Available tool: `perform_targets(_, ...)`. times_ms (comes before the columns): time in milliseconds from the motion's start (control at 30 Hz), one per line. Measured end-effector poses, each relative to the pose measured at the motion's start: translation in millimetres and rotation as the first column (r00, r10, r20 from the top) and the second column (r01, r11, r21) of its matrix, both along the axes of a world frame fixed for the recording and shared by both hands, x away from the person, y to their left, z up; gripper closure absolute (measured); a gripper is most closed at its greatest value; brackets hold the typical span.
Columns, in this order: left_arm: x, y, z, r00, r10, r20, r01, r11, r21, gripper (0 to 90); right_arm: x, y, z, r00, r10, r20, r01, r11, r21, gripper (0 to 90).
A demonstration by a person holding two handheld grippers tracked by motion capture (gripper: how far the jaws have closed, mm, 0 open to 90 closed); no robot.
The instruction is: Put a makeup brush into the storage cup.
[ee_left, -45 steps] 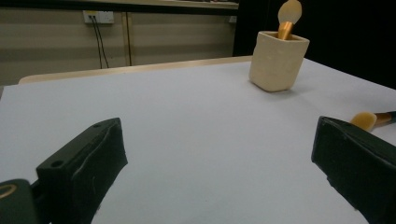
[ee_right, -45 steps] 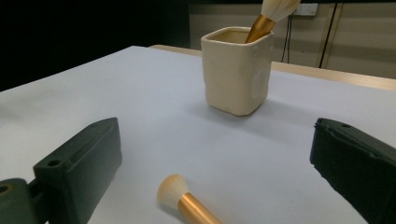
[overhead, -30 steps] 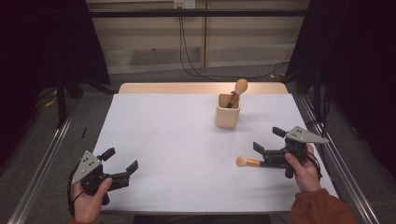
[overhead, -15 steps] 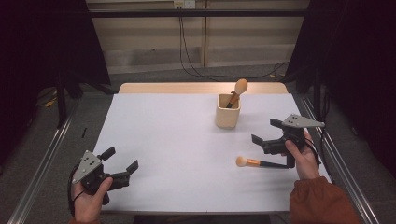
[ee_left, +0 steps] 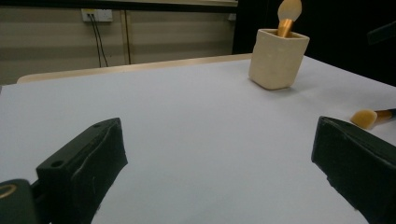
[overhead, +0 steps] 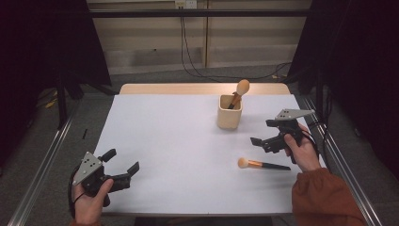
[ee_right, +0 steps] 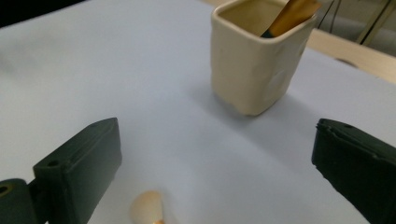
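Left tool (overhead: 121, 164): held low at the near left corner of the surface (overhead: 179, 141), hand (overhead: 89, 200) wrapped round its grip from below, jaws spread wide, pointing forward and to the right. Grey plate on top tilted.

Right tool (overhead: 267, 135): raised at the right side, jaws apart, aimed leftward. Right hand (overhead: 301, 150) grips from behind; rust-orange sleeve (overhead: 324, 200) enters from the bottom corner.

brush (overhead: 261, 164) flat on table (overhead: 179, 141), before cup (overhead: 229, 112) holding another
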State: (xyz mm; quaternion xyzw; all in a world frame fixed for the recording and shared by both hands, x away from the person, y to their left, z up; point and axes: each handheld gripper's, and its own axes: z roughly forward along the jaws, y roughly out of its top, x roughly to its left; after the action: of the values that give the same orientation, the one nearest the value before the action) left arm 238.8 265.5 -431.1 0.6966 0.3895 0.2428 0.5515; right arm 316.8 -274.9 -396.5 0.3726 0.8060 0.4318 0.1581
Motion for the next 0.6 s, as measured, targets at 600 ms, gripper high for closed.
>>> perform_targets(600,0.9,1.7,-0.4,1.0,0.004,-0.007,-0.004,1.0,0.005,2.9,5.8,7.2,-6.7,0.9802,0.147,-0.132,-0.168,0.973,-0.158,2.9)
